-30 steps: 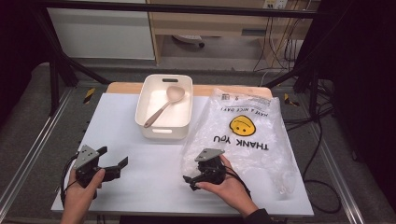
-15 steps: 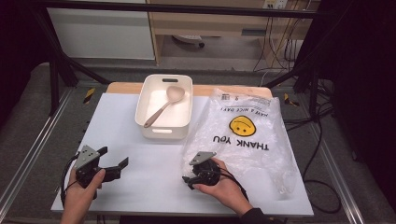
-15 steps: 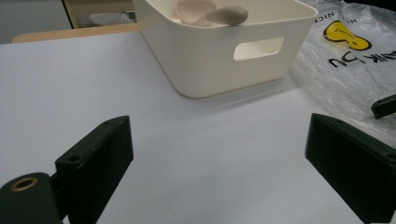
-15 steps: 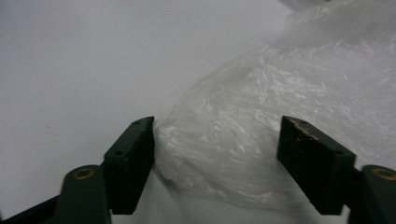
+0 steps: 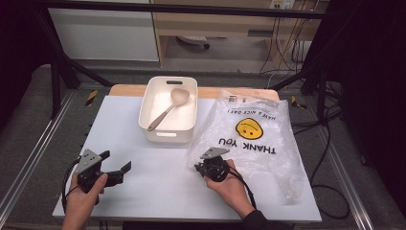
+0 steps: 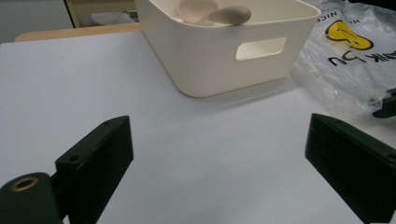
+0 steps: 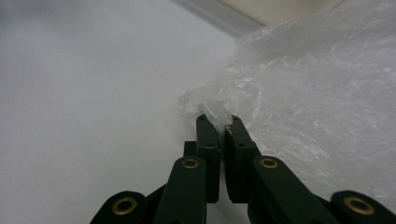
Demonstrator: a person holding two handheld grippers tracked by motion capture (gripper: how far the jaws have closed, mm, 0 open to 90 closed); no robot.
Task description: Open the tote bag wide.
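The right gripper (image 7: 218,122) has its jaws pinched together on a bunched edge of the clear crinkled plastic bag with a yellow smiley face (image 5: 253,136), which lies flat on the white table (image 5: 158,191) beside the cream plastic bin (image 5: 168,112). The left gripper (image 5: 119,170) rests with jaws wide apart, touching nothing.

Left hand-held gripper (image 5: 117,168) gapes wide; right hand-held gripper (image 7: 218,122) is clamped
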